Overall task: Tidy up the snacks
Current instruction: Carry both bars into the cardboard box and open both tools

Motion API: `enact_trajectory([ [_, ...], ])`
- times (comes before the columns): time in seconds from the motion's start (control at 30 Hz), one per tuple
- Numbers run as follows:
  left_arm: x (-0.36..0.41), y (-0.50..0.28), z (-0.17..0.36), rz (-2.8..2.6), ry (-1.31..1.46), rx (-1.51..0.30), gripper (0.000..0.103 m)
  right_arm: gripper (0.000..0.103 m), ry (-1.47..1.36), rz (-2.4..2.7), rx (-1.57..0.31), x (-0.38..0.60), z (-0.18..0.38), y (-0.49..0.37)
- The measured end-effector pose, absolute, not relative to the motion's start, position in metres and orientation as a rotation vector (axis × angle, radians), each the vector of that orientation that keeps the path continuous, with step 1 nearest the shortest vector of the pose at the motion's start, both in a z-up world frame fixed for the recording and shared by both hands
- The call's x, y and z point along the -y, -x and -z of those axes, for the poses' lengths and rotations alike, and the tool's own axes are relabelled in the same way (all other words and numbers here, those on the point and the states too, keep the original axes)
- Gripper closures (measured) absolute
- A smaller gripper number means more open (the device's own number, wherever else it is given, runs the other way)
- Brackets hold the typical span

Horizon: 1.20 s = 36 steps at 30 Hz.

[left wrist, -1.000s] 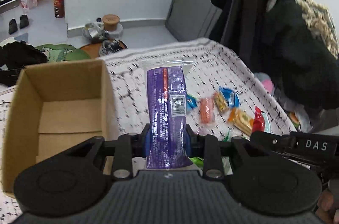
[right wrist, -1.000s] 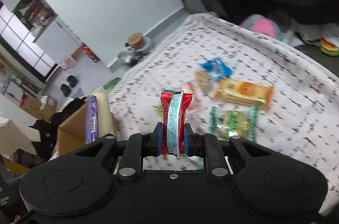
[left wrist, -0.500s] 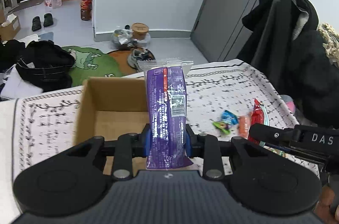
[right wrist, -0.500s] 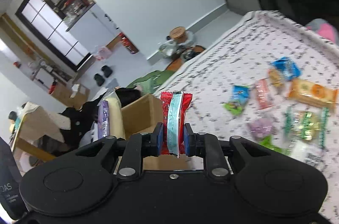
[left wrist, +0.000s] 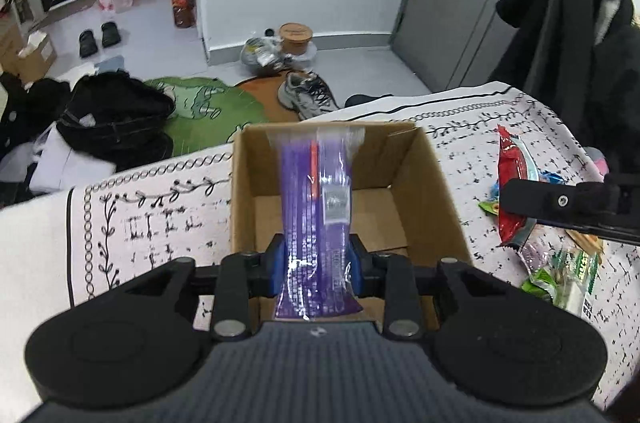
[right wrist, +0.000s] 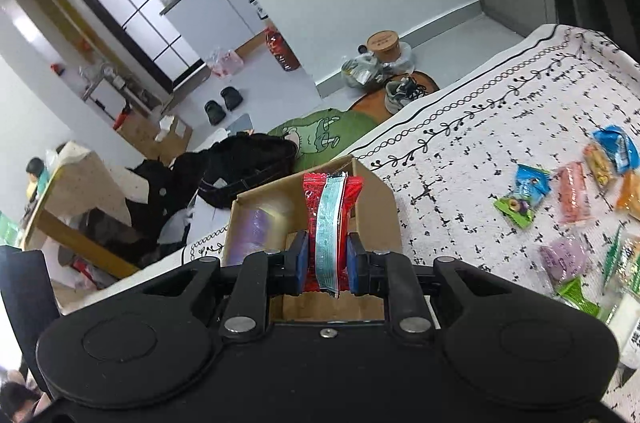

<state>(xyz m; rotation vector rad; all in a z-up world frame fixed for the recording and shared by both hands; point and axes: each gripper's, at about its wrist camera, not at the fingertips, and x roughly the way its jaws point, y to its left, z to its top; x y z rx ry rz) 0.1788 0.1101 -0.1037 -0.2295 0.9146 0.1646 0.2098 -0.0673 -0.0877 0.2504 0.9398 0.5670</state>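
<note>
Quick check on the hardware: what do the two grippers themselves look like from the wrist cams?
Both match: black bodies with two round discs, silver screws, blue pads. The left gripper has a ribbed grey centre plate; the right gripper has a smooth black one. No cables or sleeves visible.

Print on purple packet [left wrist: 316, 223] blurred, no legible text anywhere

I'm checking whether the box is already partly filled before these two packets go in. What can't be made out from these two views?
- Cardboard box floor, left wrist view: the purple packet in the left gripper and the gripper body hide its middle and near part.
- Same floor, right wrist view: the red packet and right gripper cover most of it.
- Packet print: too small and blurred to read.
- Loose snacks: cut off by the right edge.
</note>
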Motion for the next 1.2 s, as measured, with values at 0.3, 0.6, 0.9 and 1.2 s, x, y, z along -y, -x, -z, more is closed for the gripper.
enact_trajectory([
  [0.3,-0.125,-0.165,0.085,-0.175,0.250,-0.867,0.058,0.082,-0.219,-0.609,-0.940,0.044,0.091,-0.214],
  [0.6,-0.129,-0.150,0.071,-0.192,0.247,-0.820,0.033,0.044,-0.177,-0.726,-0.897,0.044,0.086,-0.213],
  [0.9,-0.112,-0.147,0.068,-0.213,0.224,-0.804,0.024,0.040,-0.193,-0.686,-0.844,0.095,0.073,-0.215],
  [1.2,-0.086,-0.152,0.052,-0.247,0.261,-0.808,0.019,0.031,-0.203,-0.626,-0.823,0.154,0.063,-0.219],
])
